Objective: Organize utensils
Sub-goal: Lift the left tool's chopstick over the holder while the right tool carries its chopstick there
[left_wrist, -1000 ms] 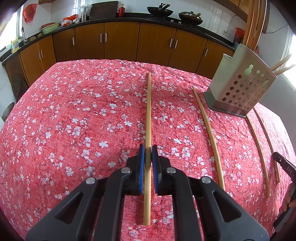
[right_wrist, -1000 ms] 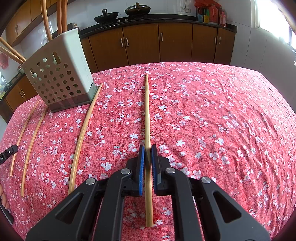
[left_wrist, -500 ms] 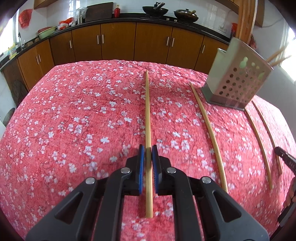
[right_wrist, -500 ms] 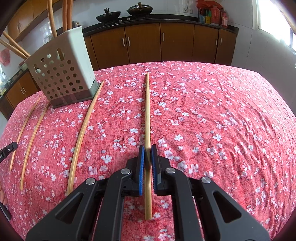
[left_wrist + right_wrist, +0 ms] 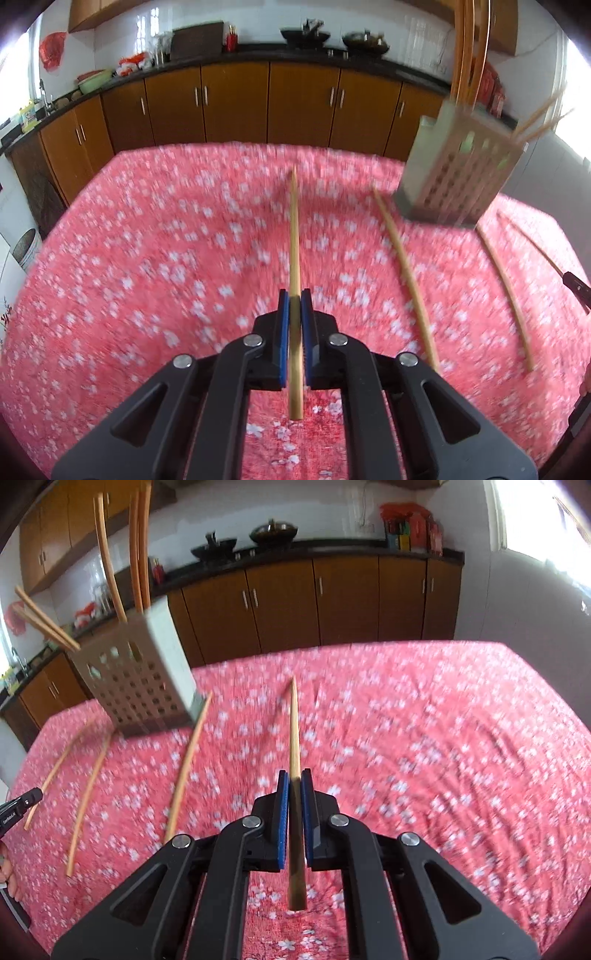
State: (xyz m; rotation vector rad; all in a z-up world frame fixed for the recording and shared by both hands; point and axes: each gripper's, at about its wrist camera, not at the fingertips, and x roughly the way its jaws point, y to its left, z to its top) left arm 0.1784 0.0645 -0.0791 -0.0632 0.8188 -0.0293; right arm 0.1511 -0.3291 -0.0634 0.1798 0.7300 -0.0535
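My left gripper [image 5: 294, 295] is shut on a long wooden chopstick [image 5: 294, 240] and holds it lifted above the red floral tablecloth [image 5: 147, 266]. My right gripper [image 5: 294, 775] is shut on another chopstick [image 5: 294, 731], also lifted off the cloth. The grey perforated utensil holder [image 5: 458, 173] stands at the right in the left wrist view and at the left in the right wrist view [image 5: 136, 686], with several chopsticks standing in it. Three loose chopsticks [image 5: 406, 273] lie on the cloth beside the holder; they also show in the right wrist view [image 5: 186, 768].
Brown kitchen cabinets [image 5: 236, 107] under a dark counter with woks line the far wall. The other gripper's tip shows at the right edge of the left wrist view [image 5: 576, 288] and at the left edge of the right wrist view [image 5: 18, 805].
Both grippers have risen and tilted up with their chopsticks, which have left the cloth. The table looks smaller and blurred from the motion. The holder and loose chopsticks have not moved.
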